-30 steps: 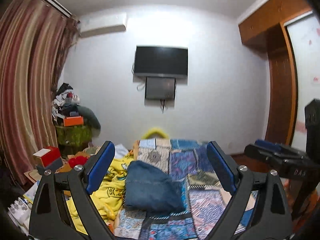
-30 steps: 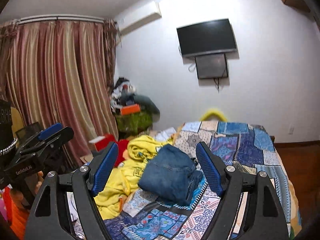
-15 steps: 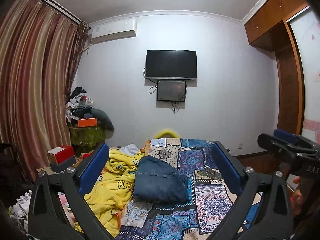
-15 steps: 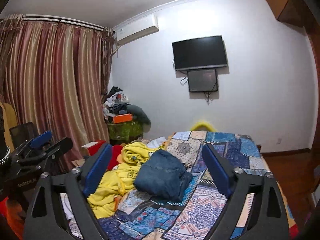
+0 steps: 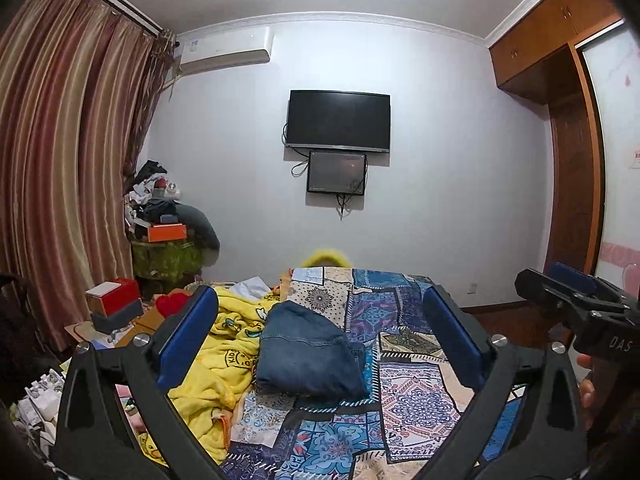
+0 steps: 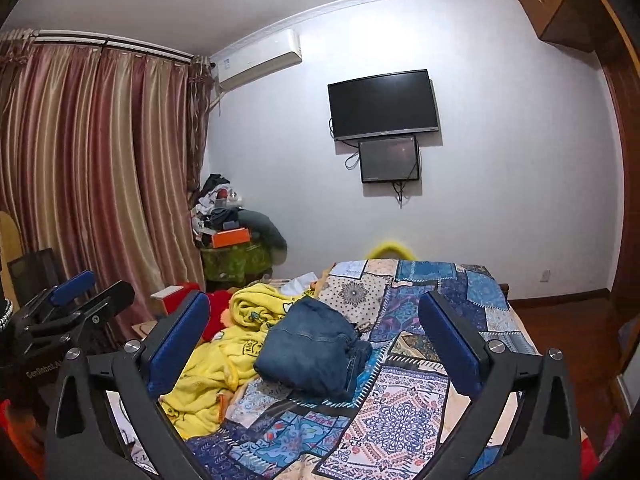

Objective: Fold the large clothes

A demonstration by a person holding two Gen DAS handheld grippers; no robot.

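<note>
A folded blue denim garment (image 5: 308,350) lies on the patchwork bedspread (image 5: 404,392); it also shows in the right wrist view (image 6: 312,350). A crumpled yellow fleece garment (image 5: 216,364) lies to its left, seen also in the right wrist view (image 6: 212,364). My left gripper (image 5: 320,332) is open and empty, held back from the bed and above it. My right gripper (image 6: 316,332) is open and empty too, at about the same distance. Each gripper shows at the edge of the other's view: the right one (image 5: 576,300), the left one (image 6: 72,308).
A cluttered stand with an orange box (image 5: 166,232) stands in the far left corner by the striped curtains (image 5: 60,184). A red and white box (image 5: 114,294) sits left of the bed. A television (image 5: 338,120) hangs on the far wall. A wooden wardrobe (image 5: 576,184) stands right.
Both grippers have drawn back and risen away from the bed, so the denim garment looks smaller and farther. Both stay open and empty.
</note>
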